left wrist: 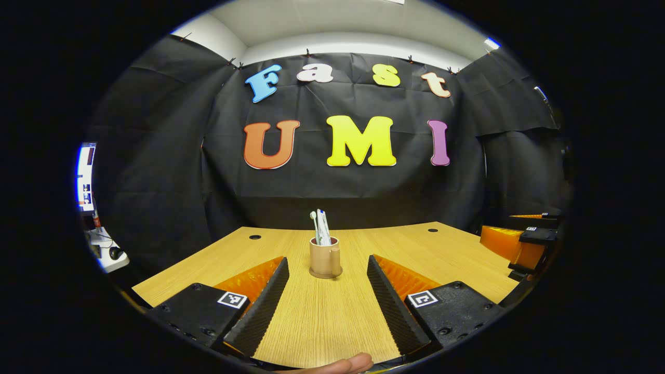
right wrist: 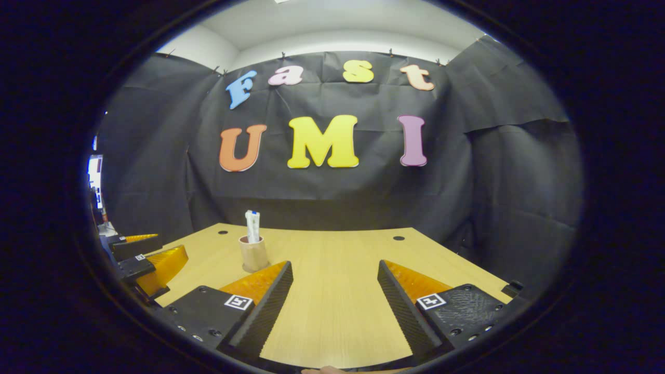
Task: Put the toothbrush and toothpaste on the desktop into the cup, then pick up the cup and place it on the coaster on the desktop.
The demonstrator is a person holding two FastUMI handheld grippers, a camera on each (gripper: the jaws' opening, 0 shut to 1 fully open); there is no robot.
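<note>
Your left gripper (left wrist: 327,291) hangs low over the tabletop (left wrist: 322,322) with its fingers spread wide apart and nothing between them. Straight ahead at 12 o'clock in the left gripper view, beyond the fingertips and apart from them, the cup (left wrist: 324,255) stands upright on the coaster (left wrist: 326,274), its handle turned toward 3 o'clock. The toothbrush (left wrist: 314,223) and the toothpaste (left wrist: 323,228) both stand inside the cup, sticking up out of its rim side by side, the toothbrush on the 9 o'clock side. Your fingertip (left wrist: 353,363) shows at the 6 o'clock edge of that view. At 3 o'clock, well apart from the cup, your right gripper (left wrist: 524,244) sits by the tabletop's edge.

In the right gripper view, your right gripper (right wrist: 335,291) is also spread wide, holding nothing, with bare tabletop (right wrist: 332,311) between its fingers. The cup (right wrist: 253,253) stands at about 11 o'clock, just beyond the nearer finger's tip, with the toothpaste (right wrist: 252,226) rising from it. The toothbrush cannot be made out from this side, and the coaster is hard to tell beneath the cup. Your left gripper (right wrist: 143,259) shows at 9 o'clock, near the cup but not touching it. Two small dark holes (right wrist: 398,238) sit in the tabletop near its far edge.
</note>
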